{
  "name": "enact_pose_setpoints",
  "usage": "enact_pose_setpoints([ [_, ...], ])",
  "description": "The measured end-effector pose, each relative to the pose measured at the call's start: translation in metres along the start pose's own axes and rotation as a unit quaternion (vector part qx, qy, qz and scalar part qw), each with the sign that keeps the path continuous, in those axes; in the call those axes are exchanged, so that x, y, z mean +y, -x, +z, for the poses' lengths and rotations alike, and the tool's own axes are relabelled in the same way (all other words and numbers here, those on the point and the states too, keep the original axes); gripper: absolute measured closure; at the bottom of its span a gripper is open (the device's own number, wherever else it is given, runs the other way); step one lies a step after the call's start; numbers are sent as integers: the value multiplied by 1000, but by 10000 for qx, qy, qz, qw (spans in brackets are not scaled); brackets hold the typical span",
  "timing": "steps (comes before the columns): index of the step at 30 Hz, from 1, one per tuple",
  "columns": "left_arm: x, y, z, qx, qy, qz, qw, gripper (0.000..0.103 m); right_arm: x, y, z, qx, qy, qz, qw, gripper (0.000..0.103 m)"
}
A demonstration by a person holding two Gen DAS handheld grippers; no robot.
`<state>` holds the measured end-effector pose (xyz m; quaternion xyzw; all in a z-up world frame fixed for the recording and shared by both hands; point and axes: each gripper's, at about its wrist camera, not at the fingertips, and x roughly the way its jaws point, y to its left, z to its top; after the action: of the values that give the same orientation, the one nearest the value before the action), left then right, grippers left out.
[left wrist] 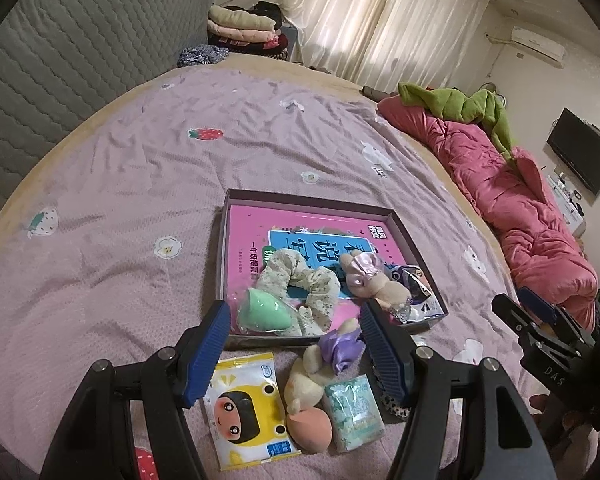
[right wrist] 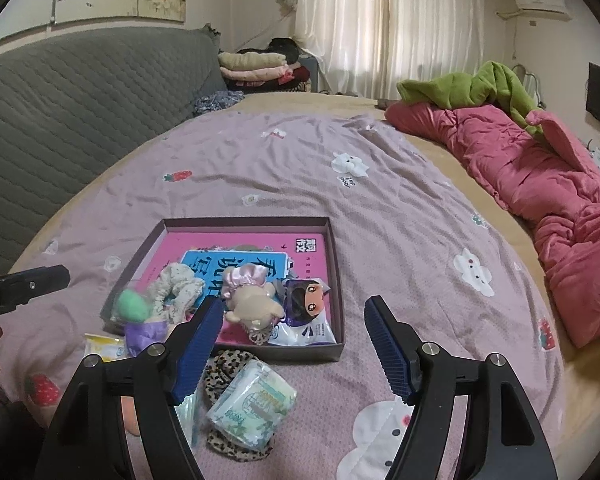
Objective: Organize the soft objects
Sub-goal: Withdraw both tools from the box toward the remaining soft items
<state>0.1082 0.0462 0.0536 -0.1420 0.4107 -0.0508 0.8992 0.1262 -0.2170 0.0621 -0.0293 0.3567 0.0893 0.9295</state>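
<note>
A shallow dark box on the pink bedspread holds a pink book, a floral scrunchie, a green sponge, a plush with a pink bow and a cartoon wipes pack. In front of the box lie a plush with a purple bow, a peach sponge, a yellow wipes pack, a tissue pack and a leopard scrunchie. My left gripper is open above these. My right gripper is open beside the box.
A pink quilt with a green blanket lies along the bed's right side. A grey padded headboard stands at the left. Folded clothes are stacked at the far end.
</note>
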Motion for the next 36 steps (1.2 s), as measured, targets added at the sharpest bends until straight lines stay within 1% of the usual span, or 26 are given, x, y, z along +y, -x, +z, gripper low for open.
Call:
enact_pose_setpoints([
  [9,-4,7,-10,25,-60,7,10000,36,-2,13,-9,-19,-7,39,10000,28],
  [19,-6,8,-20,113,-171,53,9998,36,-2,16,-20,57,-20,115,9999,28],
  [24,-8,6,-26,178,-235,54,9996,36,-1,15,-30,158,-13,170,9997,28],
  [36,-13,-7,-48,497,-357,-6,9981,36,3,5,-56,501,63,287,9983,28],
])
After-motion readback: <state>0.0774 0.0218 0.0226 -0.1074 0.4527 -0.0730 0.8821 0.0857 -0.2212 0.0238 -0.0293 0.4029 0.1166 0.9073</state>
